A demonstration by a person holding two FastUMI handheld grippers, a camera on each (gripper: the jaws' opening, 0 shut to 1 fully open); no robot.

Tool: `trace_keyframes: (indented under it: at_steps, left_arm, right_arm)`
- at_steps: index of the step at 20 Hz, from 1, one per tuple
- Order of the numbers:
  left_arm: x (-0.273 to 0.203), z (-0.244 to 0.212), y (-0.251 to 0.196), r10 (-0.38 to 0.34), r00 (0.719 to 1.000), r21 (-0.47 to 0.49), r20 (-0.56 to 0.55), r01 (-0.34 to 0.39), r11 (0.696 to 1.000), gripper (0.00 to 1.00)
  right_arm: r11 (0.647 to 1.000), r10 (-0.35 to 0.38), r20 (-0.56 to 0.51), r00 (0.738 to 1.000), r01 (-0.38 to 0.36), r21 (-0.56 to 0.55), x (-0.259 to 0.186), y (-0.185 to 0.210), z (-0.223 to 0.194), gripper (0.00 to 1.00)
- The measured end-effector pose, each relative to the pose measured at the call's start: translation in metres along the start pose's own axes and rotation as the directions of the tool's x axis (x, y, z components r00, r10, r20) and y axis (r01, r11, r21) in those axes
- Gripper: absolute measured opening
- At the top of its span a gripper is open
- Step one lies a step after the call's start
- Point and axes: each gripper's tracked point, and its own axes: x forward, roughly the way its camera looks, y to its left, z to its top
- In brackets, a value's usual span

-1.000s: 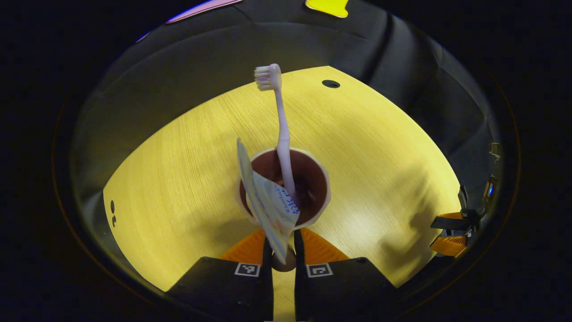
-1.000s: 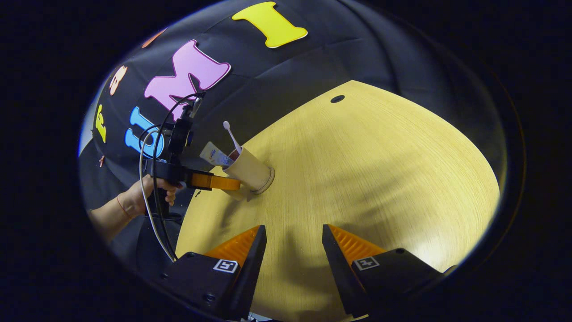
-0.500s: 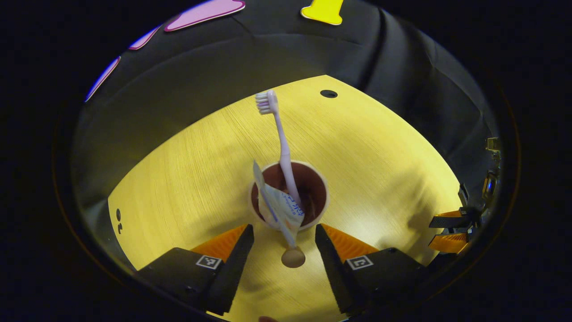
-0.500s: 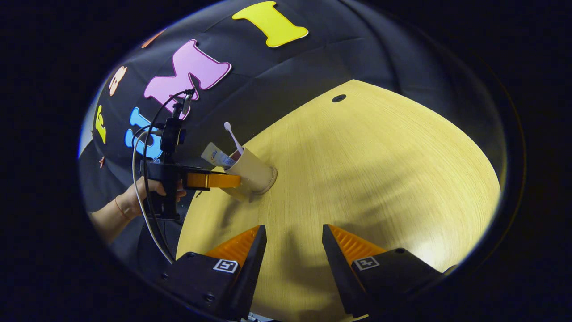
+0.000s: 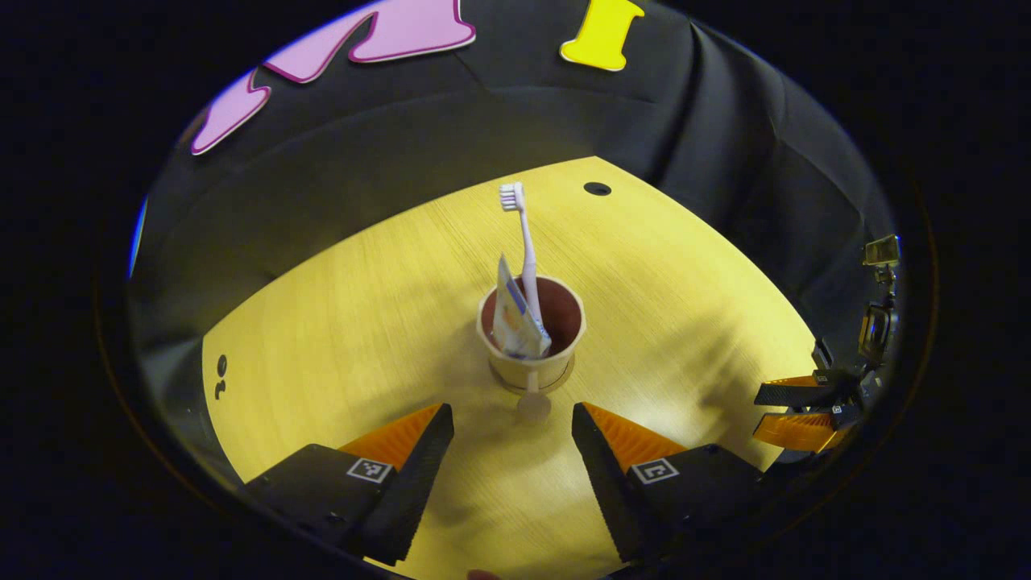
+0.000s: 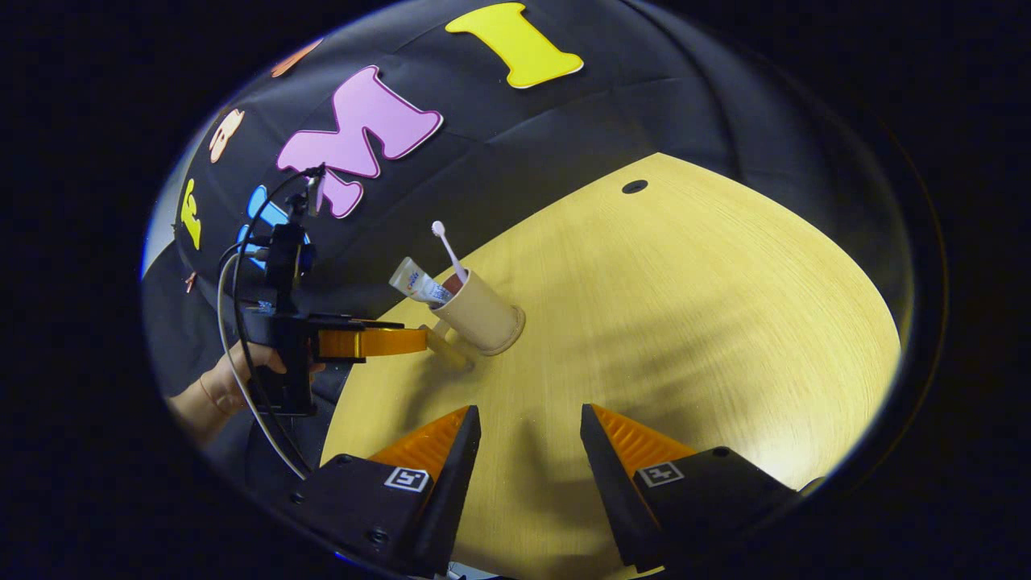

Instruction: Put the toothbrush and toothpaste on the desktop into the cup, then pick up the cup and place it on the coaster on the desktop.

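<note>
Cup stands upright on the worktop, its base hiding most of the coaster; toothbrush rises near-vertical, bristles up — toothpaste leans beside it, lower ends hidden inside; left tool sits just before the cup, fingers apart, touching nothing; right tool well apart, likewise spread.
</note>
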Motion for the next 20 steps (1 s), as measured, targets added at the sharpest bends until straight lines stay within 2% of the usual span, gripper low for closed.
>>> trace_keyframes:
  at_steps: [3, 7, 11, 14, 20]
  left_arm:
    - [-0.033, -0.012, 0.005, 0.02, 0.999, -0.025, 0.04, -0.019, 1.0, 0.92]
    - [-0.076, -0.035, 0.005, 0.016, 0.996, -0.084, 0.082, -0.009, 0.996, 0.92]
    - [-0.111, -0.058, 0.011, 0.042, 0.99, -0.172, 0.131, -0.019, 0.985, 0.92]
    - [-0.131, -0.078, 0.014, 0.057, 0.982, -0.229, 0.178, -0.015, 0.973, 0.92]
    - [-0.157, -0.117, 0.009, 0.094, 0.973, -0.281, 0.212, -0.032, 0.959, 0.94]
  right_arm:
    - [1.0, 0.008, -0.001, 1.0, -0.008, -0.028, -0.003, 0.015, 0.0, 0.78]
    - [0.998, 0.013, 0.001, 1.0, -0.013, -0.067, -0.007, 0.035, 0.003, 0.78]
    - [0.994, 0.009, -0.002, 1.0, -0.009, -0.107, -0.013, 0.052, 0.003, 0.78]
    - [0.989, 0.005, -0.005, 1.0, -0.005, -0.147, -0.018, 0.064, 0.002, 0.78]
    - [0.975, 0.003, 0.008, 1.0, -0.001, -0.222, -0.027, 0.086, 0.004, 0.81]
